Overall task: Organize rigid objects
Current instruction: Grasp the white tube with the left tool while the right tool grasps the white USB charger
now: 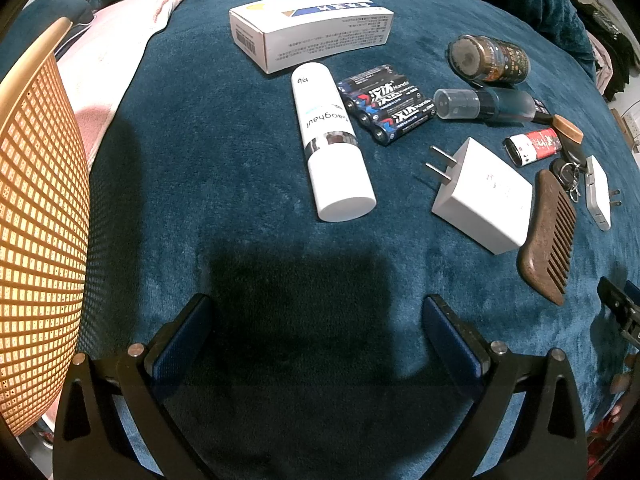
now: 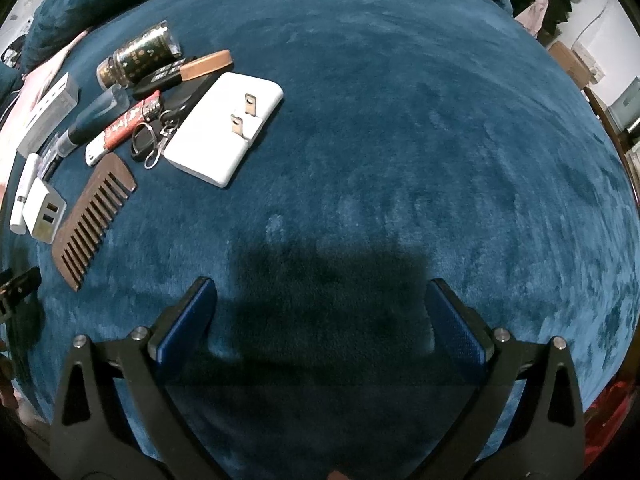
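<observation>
Dim overhead light—hard dark shadows on the blanket [image 1: 248, 184], fisheye-warped, vignetted edges.

Both wrist views look down-forward, low over the blue blanket [image 1: 240, 184]. Left view: objects ahead of the fingers. Right view: objects beyond its left finger. Shared: wooden comb [image 1: 550, 236] [image 2: 92, 220], white charger [image 1: 482, 196] [image 2: 42, 210].

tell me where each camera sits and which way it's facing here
Left wrist: sits on the left gripper, looking forward and down over a blue blanket at a white bottle, battery pack and white box, an orange mesh basket to its left; both open fingers show.
Right wrist: sits on the right gripper, looking over mostly bare blanket, the objects at upper left; both open fingers show.
Shared: the wooden comb, the white charger and the red lighter.
</observation>
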Tool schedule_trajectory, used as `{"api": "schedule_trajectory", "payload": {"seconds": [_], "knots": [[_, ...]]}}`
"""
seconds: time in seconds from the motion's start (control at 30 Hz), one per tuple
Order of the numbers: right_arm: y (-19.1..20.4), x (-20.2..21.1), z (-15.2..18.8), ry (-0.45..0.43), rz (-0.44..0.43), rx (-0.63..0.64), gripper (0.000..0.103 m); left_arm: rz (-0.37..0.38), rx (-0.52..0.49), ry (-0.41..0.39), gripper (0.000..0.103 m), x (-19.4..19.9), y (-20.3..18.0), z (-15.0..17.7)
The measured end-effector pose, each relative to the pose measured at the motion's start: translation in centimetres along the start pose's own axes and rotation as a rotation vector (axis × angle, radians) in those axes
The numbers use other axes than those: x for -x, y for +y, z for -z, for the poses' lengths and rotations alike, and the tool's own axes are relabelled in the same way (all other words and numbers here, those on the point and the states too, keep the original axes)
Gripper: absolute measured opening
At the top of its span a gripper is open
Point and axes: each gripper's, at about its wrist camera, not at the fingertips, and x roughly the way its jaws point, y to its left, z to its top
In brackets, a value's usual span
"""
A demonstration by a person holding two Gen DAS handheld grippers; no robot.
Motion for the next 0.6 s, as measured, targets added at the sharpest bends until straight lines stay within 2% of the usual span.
{"api": "schedule_trajectory", "payload": {"seconds": [0.27, 0.37, 0.47, 0.6], "knots": [[-0.6, 0.5, -0.7, 0.014, 0.005, -0.013, 0.103, -0.004, -0.003, -0.006, 0.103, -0.2, -0.3, -0.1], [-0.7, 1.7, -1.5, -0.027, -0.023, -0.05, 0.103, -0.006, -0.002, -0.007, 0.103, 0.0, -0.2, -0.1], [-0.6, 2.2, -3.4, -0.051, -0.085, -0.097, 0.101, -0.005, -0.002, -0.009, 0.103, 0.0, -0.3, -0.1], [0.3, 1.9, -7.0, -0.078, -0.119, -0.136, 0.099, -0.005, -0.002, -0.01, 0.103, 0.1, -0.5, 0.3]]}}
